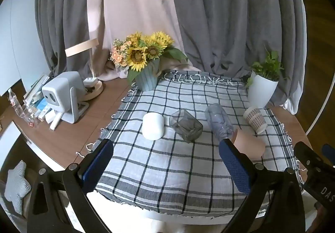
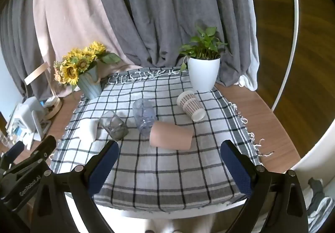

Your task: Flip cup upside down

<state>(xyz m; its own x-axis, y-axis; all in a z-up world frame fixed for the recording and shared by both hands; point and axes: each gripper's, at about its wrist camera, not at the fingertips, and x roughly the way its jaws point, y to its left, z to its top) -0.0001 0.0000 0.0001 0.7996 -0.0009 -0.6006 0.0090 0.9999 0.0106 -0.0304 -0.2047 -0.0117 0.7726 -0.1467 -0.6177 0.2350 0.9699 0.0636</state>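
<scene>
Several cups lie on their sides on a checked cloth point(image 1: 167, 161). From left: a white cup point(image 1: 152, 125) point(image 2: 89, 129), a square grey glass point(image 1: 186, 125) point(image 2: 113, 125), a clear bluish plastic cup point(image 1: 218, 122) point(image 2: 144, 116), a pink cup point(image 1: 249, 145) point(image 2: 171, 135), and a patterned paper cup point(image 1: 255, 120) point(image 2: 191, 105). My left gripper point(image 1: 166, 161) is open and empty above the cloth's front edge. My right gripper point(image 2: 169, 164) is open and empty, just in front of the pink cup.
A sunflower vase point(image 1: 146, 80) stands at the cloth's back left and a white potted plant point(image 2: 203, 74) at the back right. A small projector point(image 1: 62, 94) and clutter sit on the wooden table to the left. Curtains hang behind.
</scene>
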